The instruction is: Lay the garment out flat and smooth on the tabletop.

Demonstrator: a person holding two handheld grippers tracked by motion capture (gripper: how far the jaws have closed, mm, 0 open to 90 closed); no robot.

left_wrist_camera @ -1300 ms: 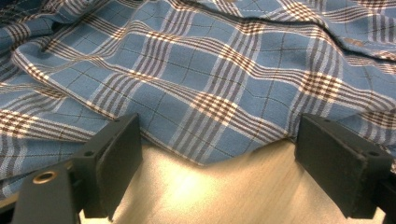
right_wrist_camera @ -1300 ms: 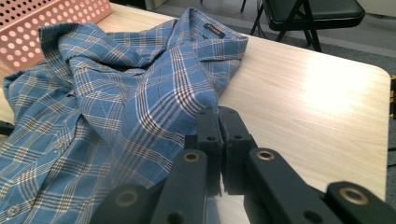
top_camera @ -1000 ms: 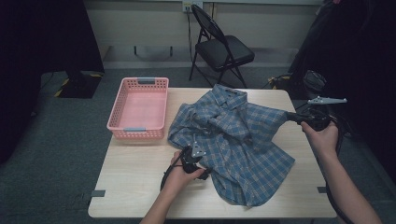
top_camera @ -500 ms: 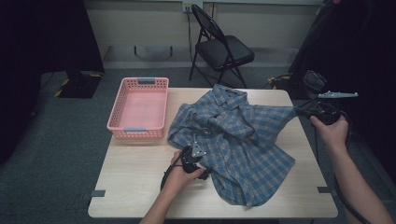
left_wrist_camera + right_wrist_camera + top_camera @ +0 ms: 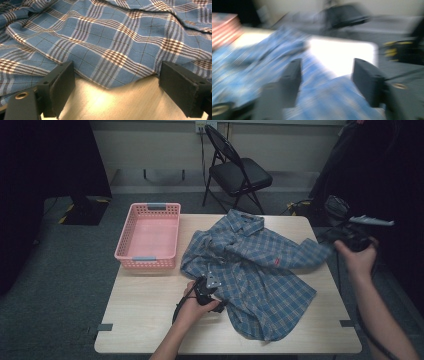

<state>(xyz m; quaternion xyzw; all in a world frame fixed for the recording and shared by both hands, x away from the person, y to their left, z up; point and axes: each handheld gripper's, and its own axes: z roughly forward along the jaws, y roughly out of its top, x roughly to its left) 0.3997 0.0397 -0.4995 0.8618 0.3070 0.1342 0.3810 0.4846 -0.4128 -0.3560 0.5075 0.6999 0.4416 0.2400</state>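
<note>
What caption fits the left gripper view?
Open left tool facing a blue plaid cotton shirt's hem on the wooden table.

No legible text anywhere, small red tag on plaid shirt point(image 5: 250, 265) too tiny to read

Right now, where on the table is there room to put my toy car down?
Bare wood lies along the near left of the table, between the pink basket and the near edge, left of the left tongs. A smaller strip lies at the far right corner. The plaid shirt crowds the middle and right.
</note>
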